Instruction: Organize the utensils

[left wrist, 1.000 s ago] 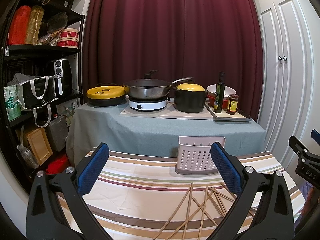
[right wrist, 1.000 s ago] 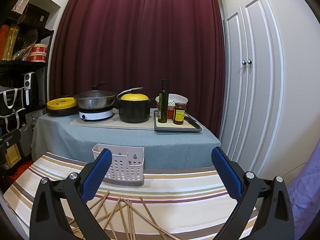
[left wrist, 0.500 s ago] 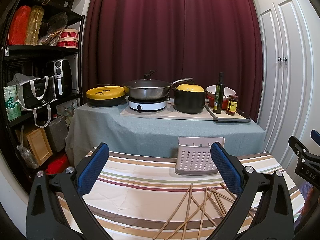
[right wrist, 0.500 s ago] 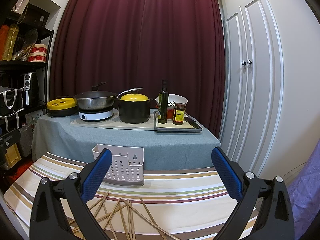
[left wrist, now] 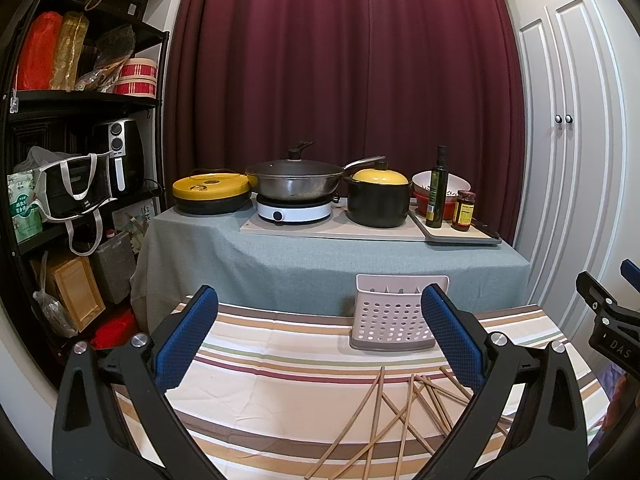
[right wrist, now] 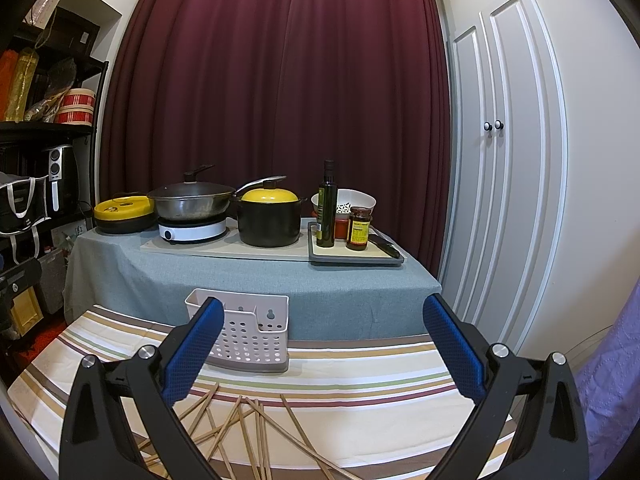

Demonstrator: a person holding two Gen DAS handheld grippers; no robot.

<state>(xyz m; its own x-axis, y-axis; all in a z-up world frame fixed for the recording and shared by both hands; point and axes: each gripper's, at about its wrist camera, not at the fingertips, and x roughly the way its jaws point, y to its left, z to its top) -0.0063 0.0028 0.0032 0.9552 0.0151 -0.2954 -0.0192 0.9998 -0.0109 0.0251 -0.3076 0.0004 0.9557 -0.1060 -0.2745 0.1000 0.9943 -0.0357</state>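
Observation:
Several wooden chopsticks [left wrist: 404,412] lie scattered and crossed on the striped tablecloth [left wrist: 280,384], also seen low in the right wrist view as chopsticks [right wrist: 248,428]. Behind them at the table's far edge stands a white perforated utensil holder [left wrist: 390,316], the same holder [right wrist: 252,332] left of centre in the right wrist view. My left gripper [left wrist: 318,332] hovers open above the cloth, left of the chopsticks, holding nothing. My right gripper [right wrist: 320,340] is open too, above and behind the chopsticks, and shows as a black frame [left wrist: 608,320] at the left view's right edge.
Beyond the table a grey-covered counter [left wrist: 320,256] carries a yellow-lidded pan [left wrist: 212,190], a wok on a hob [left wrist: 296,184], a black pot [left wrist: 378,200], an oil bottle [left wrist: 437,188] and a jar [left wrist: 464,210]. Black shelves [left wrist: 80,96] stand left, white cupboard doors [right wrist: 500,160] right.

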